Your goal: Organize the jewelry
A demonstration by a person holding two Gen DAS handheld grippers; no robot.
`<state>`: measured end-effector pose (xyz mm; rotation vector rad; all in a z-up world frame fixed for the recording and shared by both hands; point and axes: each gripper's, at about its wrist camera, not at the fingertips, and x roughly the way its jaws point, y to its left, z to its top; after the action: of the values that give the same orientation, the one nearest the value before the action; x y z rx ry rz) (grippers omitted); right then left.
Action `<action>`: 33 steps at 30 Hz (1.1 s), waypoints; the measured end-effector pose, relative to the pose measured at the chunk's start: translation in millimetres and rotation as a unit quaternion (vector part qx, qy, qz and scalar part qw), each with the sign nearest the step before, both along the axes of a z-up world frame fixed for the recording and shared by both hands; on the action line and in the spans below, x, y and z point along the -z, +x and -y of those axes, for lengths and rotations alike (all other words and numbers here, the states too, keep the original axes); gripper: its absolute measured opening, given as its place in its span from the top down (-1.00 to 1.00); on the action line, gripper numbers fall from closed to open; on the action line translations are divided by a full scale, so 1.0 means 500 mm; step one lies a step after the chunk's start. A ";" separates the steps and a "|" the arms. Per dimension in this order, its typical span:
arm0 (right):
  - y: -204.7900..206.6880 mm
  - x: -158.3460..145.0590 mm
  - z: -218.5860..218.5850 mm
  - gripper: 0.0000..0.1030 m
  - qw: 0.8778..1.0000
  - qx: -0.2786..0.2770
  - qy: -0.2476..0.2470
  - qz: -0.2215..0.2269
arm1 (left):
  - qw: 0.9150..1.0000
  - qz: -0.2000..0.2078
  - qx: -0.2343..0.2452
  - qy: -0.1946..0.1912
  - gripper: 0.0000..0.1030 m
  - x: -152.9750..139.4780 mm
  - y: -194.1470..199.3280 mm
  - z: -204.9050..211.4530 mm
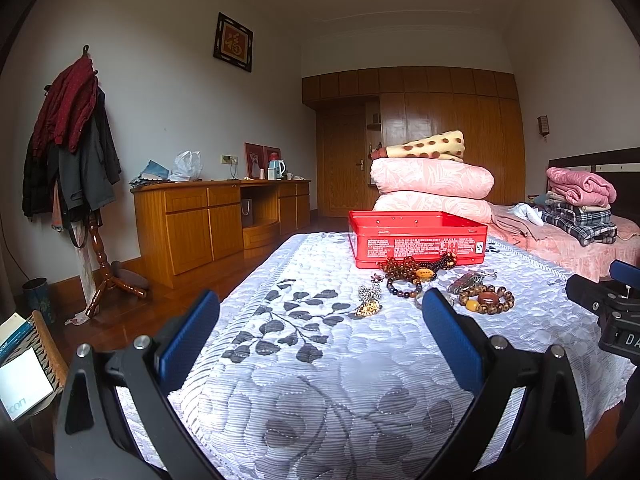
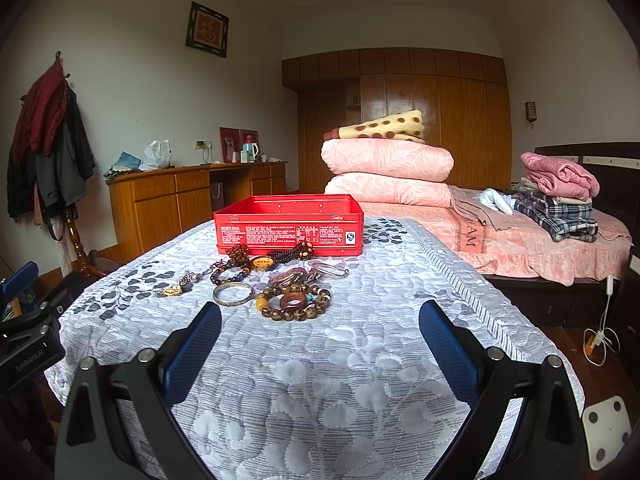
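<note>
Both grippers are held low over the near end of a quilted white cover [image 2: 344,360] patterned with grey leaves. The left gripper [image 1: 320,320] is seen spread wide with nothing between its blue pads, and the right gripper [image 2: 320,332] is likewise spread wide and empty.

Just beyond the right gripper, the jewelry is laid in a loose cluster on the cover. Nearest is a bracelet of large brown beads [image 2: 294,303] with a reddish ring [image 2: 296,301] resting inside its loop. To its left a silver bangle [image 2: 233,293] is lying flat, and farther left a small gold-and-dark trinket [image 2: 175,289] is seen. Behind these, a dark bead bracelet [image 2: 228,274] and a heap of amber-brown bead strands [image 2: 264,258] are piled against the front wall of a red tin box [image 2: 288,230].

The box is standing open with no lid on it; from this low angle its inside cannot be seen.

To the far right, a bed [image 2: 560,248] is covered in pink, with folded pink quilts [image 2: 388,172] and stacked clothes [image 2: 560,196] on it. At the far left, a wooden sideboard [image 2: 180,200] is set against the wall, and coats are hung on a stand [image 2: 44,152]. Wooden wardrobes [image 2: 432,120] fill the far wall.
</note>
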<state>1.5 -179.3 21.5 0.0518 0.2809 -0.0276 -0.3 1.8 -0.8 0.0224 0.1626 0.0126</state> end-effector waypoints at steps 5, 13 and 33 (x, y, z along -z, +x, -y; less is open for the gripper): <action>0.000 0.000 0.000 -0.88 1.000 0.000 0.000 0.000 | 1.000 0.000 0.000 0.000 -0.90 0.000 0.000 0.000; 0.000 0.001 -0.001 -0.88 1.000 0.000 0.000 0.000 | 1.000 0.000 0.000 -0.001 -0.90 0.000 -0.001 0.000; 0.001 0.001 -0.001 -0.88 1.000 0.000 0.000 -0.001 | 1.000 0.000 -0.001 -0.001 -0.90 -0.002 -0.002 -0.003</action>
<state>2.2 -179.0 21.0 0.0513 0.2824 -0.0269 -1.3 3.2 0.4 0.0201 0.1625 0.0144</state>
